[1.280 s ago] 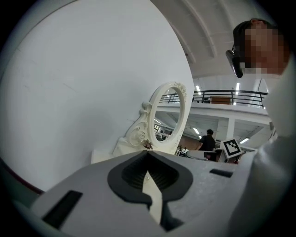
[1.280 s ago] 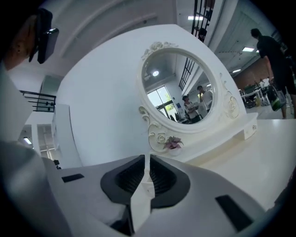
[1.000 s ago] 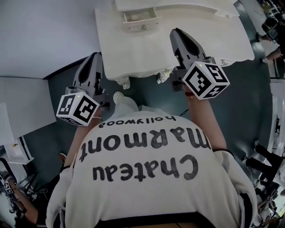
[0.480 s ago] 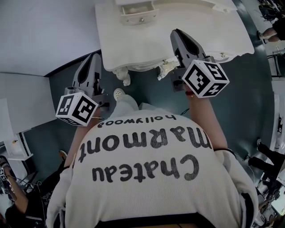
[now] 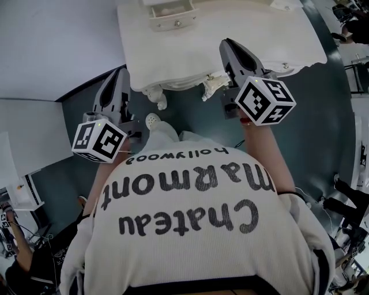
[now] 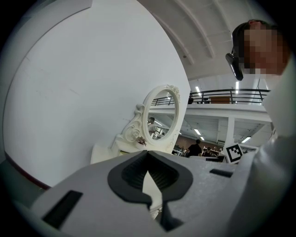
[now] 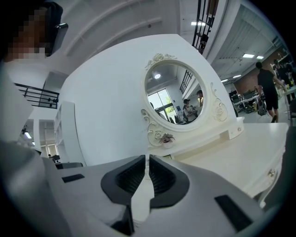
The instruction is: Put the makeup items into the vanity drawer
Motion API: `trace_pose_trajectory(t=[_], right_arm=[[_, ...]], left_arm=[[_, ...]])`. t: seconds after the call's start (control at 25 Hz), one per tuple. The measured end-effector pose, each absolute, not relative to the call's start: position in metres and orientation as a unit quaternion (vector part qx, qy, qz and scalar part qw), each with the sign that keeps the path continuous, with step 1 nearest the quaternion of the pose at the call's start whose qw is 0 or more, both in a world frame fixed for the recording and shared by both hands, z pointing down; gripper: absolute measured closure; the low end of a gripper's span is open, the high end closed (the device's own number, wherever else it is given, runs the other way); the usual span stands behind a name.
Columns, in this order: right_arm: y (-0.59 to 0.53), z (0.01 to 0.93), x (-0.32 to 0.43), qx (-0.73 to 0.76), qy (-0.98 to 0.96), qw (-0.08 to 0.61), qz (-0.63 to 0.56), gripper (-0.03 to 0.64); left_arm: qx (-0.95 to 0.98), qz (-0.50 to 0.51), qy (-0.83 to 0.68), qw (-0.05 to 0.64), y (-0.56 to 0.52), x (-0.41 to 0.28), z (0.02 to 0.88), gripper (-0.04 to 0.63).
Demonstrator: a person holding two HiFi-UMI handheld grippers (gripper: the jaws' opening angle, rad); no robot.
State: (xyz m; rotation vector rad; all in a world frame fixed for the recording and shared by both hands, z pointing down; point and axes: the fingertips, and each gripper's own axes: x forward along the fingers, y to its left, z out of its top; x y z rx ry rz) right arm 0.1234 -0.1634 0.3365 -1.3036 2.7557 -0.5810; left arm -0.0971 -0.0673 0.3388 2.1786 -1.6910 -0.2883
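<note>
The white vanity point(image 5: 230, 34) fills the top of the head view. A small drawer point(image 5: 171, 16) with a round knob juts out of its back unit. No makeup items show in any view. My left gripper point(image 5: 119, 72) hangs left of the vanity's front corner, over the dark floor. Its jaws are shut and empty point(image 6: 148, 156). My right gripper point(image 5: 226, 43) reaches over the vanity's front edge, also shut and empty point(image 7: 147, 158). The oval carved mirror point(image 7: 178, 97) stands ahead of the right gripper and shows off to the side point(image 6: 159, 118) in the left gripper view.
The vanity's carved legs point(image 5: 155, 98) point(image 5: 212, 86) stand just ahead of my shoe point(image 5: 153, 121). A white wall point(image 5: 52, 40) rises at the left, with a white panel point(image 5: 26, 144) below it. A drawer knob point(image 7: 272, 172) shows on the vanity's front. People stand in the far hall point(image 7: 267, 88).
The vanity has slid a little toward the top of the head view. Both grippers hold nearly the same places and stay shut.
</note>
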Motion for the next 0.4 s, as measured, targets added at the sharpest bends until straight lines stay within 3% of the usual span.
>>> trace_pose_trajectory(t=[0.4], right_arm=[[-0.175, 0.353, 0.128, -0.423, 0.883, 0.001, -0.203, 0.571]], left_arm=[[0.769, -0.101, -0.602, 0.189, -0.079, -0.094, 0.345, 0.588]])
